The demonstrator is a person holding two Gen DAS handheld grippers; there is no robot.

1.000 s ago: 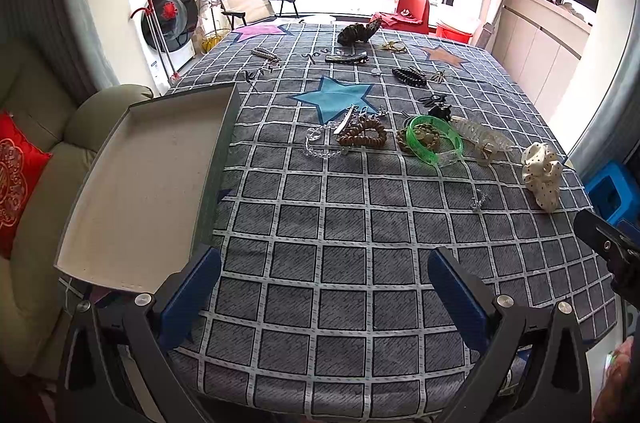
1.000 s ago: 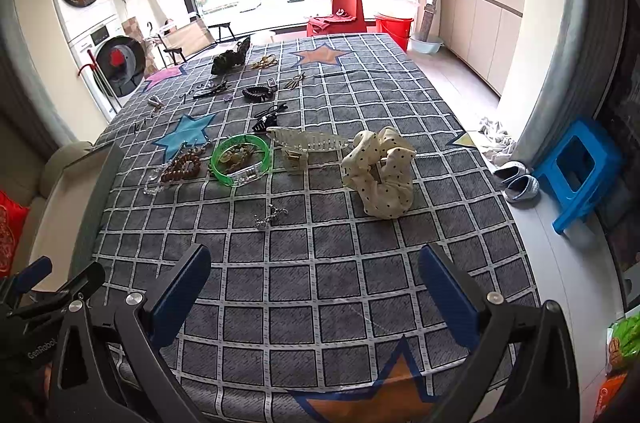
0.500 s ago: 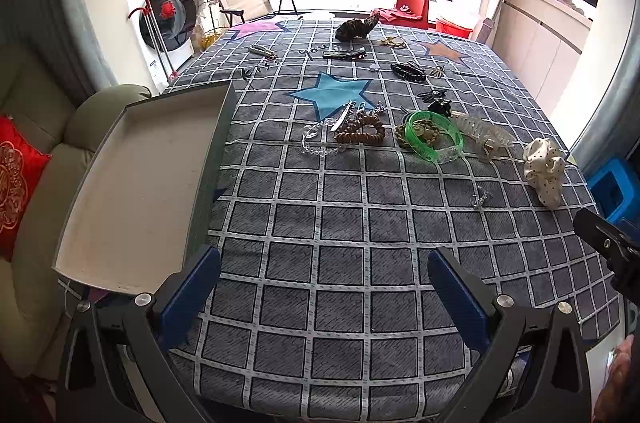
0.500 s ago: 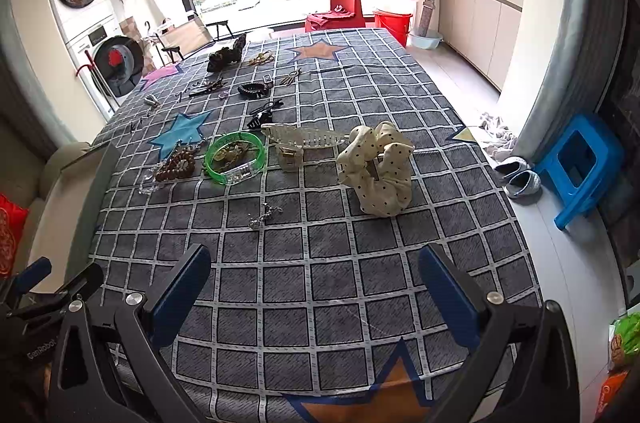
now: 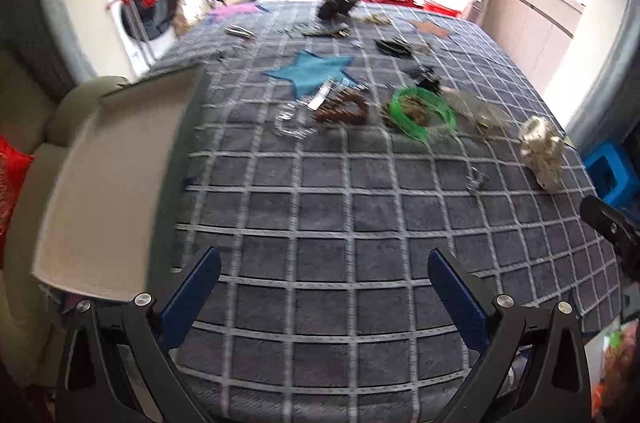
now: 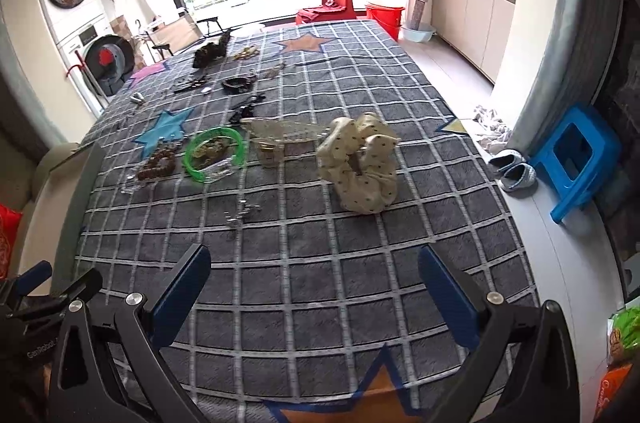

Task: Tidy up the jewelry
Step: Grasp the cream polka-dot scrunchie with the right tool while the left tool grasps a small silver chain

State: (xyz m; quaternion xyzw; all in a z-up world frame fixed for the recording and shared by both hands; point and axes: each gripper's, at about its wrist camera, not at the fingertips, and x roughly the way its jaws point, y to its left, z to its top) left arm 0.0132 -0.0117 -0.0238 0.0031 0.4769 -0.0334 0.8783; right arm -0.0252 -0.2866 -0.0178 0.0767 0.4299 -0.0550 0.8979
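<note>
Two tools are mine, and both hang released with nothing between their blue pads: my left tool (image 5: 324, 275) and my right tool (image 6: 314, 273), each low over the near edge of the desk (image 6: 360, 287) with its checked grey cloth.

From the right view, the jewelry lies in a loose band ahead. The cream dotted scrunchie (image 6: 360, 167) sits at about 12 o'clock, nearest to me. It looks soft and light, so I judge it will squash under the pads; a pinch across one bunched fold should hold it. The clear hair claw (image 6: 280, 137) lies just beside it at 11 o'clock; it looks like stiff, slippery plastic, best taken across its spine. The green bangle (image 6: 214, 153) at 10 o'clock is a rigid ring with some brownish piece inside its circle, so I would close on its rim. The brown bead bracelet (image 6: 158, 163) lies further toward 10 o'clock and would likely sag if lifted. The small silver piece (image 6: 240, 215) lies closest in, thin and hard to pinch.

From the left view, the shallow open tray (image 5: 112, 175) sits at 9 to 10 o'clock at the desk's left edge. Nothing shows inside it.
</note>
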